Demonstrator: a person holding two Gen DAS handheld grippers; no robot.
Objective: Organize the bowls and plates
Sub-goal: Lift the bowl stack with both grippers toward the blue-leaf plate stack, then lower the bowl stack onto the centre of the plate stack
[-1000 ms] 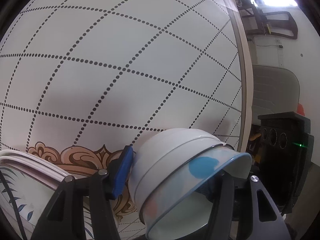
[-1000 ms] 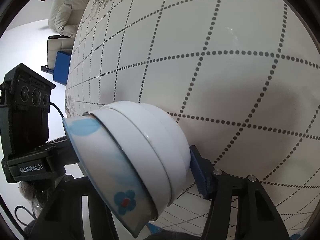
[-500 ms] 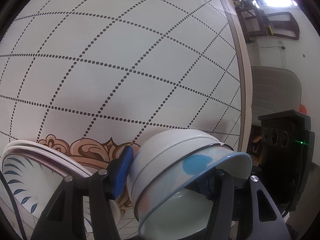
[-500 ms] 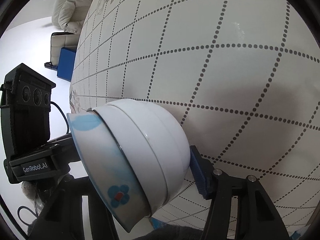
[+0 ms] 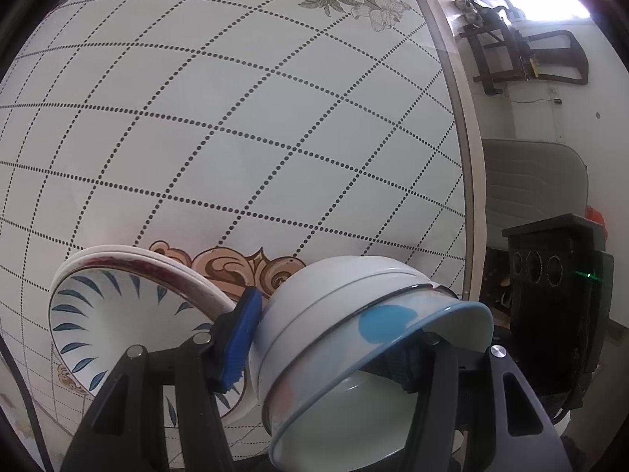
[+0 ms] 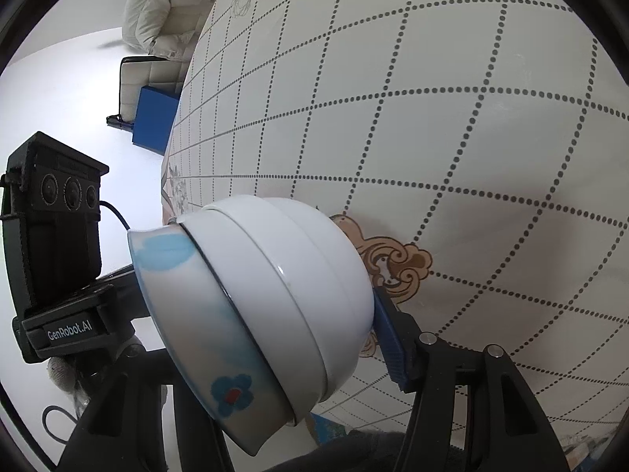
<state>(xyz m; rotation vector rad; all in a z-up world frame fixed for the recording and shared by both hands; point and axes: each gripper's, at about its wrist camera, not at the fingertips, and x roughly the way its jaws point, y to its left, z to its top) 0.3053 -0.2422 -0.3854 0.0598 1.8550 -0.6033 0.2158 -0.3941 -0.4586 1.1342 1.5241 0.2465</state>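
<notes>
Change since earlier frame: your two grippers have lifted the bowl stack; the left wrist view now takes in more table, and a plate stack has come into full sight at 8 o'clock.
Bowl stack (image 5: 354, 334): several white bowls nested together, the innermost with a blue rim and blue patches; the stack is tilted on its side and held clear of the table, between your two tools.
Left gripper (image 5: 326, 338): you hold the stack here. The blue pad (image 5: 240, 338) presses the outer wall at 9 o'clock of the stack; the other finger sits inside the blue rim at 3 o'clock. Jaws are at middling width, clamped on the bowls.
Right gripper (image 6: 275, 326): same grip from the opposite side. The blue pad (image 6: 389, 338) bears on the white outer wall at 4 o'clock; the other finger is hidden behind the bowls. Jaws are at middling width, closed on the stack.
Flower mark (image 6: 232, 393): blue with a red centre, on the innermost bowl's wall, at 6 o'clock in the right wrist view.
Plate stack (image 5: 114, 314): the top plate has blue leaf strokes and sits on the table, just beside the left pad.
Table (image 5: 243, 118): white cloth with a dotted diamond grid and a brown scroll motif (image 5: 232, 263) at 12 o'clock of the left pad.
Opposite tool body: each view shows the other black unit at its outer edge.
</notes>
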